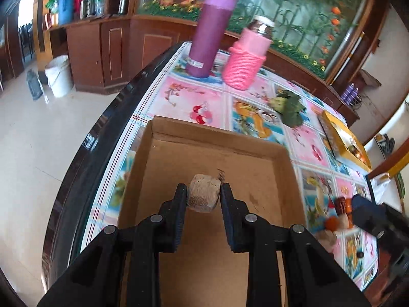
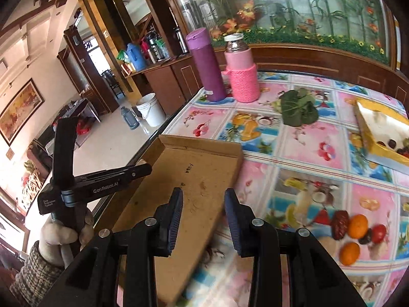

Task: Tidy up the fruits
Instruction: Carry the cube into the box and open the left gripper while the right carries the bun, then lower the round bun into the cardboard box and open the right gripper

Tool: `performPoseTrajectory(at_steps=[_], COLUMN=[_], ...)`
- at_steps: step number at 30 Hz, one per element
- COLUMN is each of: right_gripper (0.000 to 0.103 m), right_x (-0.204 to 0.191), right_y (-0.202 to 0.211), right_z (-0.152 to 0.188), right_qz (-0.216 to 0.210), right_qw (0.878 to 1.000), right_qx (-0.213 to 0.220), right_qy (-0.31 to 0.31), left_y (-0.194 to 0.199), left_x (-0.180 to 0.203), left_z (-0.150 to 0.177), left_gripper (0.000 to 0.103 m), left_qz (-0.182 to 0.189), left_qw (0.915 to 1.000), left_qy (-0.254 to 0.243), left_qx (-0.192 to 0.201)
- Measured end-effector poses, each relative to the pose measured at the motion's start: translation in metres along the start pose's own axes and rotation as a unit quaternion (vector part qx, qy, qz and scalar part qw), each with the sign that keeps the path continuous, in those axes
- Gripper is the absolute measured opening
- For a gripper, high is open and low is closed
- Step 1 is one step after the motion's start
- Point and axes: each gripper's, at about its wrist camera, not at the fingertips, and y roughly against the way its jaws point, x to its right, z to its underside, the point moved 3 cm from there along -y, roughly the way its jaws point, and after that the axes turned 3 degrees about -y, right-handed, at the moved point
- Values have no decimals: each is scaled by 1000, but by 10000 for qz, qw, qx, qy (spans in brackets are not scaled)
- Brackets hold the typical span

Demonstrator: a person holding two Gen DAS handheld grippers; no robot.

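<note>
My left gripper (image 1: 203,192) is shut on a pale, speckled chunk of fruit (image 1: 203,197), holding it just above the floor of an open brown cardboard box (image 1: 217,138). The right wrist view shows that gripper (image 2: 143,169) from the side at the box's (image 2: 199,174) left rim, held by a gloved hand (image 2: 66,232). My right gripper (image 2: 203,199) hovers over the box's near right edge, fingers a little apart with nothing between them. A small pile of fruit lies on the tablecloth at the right: oranges (image 2: 358,226), a dark red date (image 2: 340,221) and a red tomato (image 2: 378,233).
A purple flask (image 2: 207,69) and a pink-wrapped jar (image 2: 242,81) stand at the table's far end. Green leaves (image 2: 299,107) lie mid-table. A yellow tray (image 2: 368,138) with a few dark fruits sits at the right. The table's dark edge (image 1: 102,133) runs along the left.
</note>
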Motion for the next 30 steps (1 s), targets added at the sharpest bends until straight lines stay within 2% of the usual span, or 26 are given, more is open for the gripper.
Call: performPoseTrajectory(at_steps=[6,9,13,16,19,20,22,23,26,30], right_gripper=[37,37,37,38,43,47,56,60,61,61], right_x=[-16,-7,1,13,21,24,29,31,37,43], right_y=[-82,-92,-86,-76,-55,-44,-26,-20,-9,-17], right_z=[-11,-10,-12,-11,-5,0,13,18,39,56], right_qz=[412,402,241,-21,-141,-142,-33,35,241,463], right_qw=[9976,9975,9984,9984,9982,9984,9991,9993,9987,9967], right_qx=[-461,-544,-501,-508,-433,-400,-356,-351,-440,-627], right_qy=[316,220,88,-236,-398,-369,-219,-145,75,204], left_y=[-44,-53,-56,-56,-46,-41,-29,-22,-5,19], left_x=[-17,-17,-15,-13,-12,-11,-11,-11,-15,-15], left_z=[-8,-6,-8,-9,-5,-4,-1,0,6,19], left_gripper=[26,26,27,35,39,41,52,53,56,57], left_qz=[17,38,-6,35,-94,-146,-255,-304,-315,-106], left_qw=[9989,9986,9990,9989,9989,9990,9991,9990,9982,9969], left_qy=[313,315,296,348,370,361,335,341,481,686], left_qx=[-352,-430,-342,-324,-267,-213,-73,11,188,371])
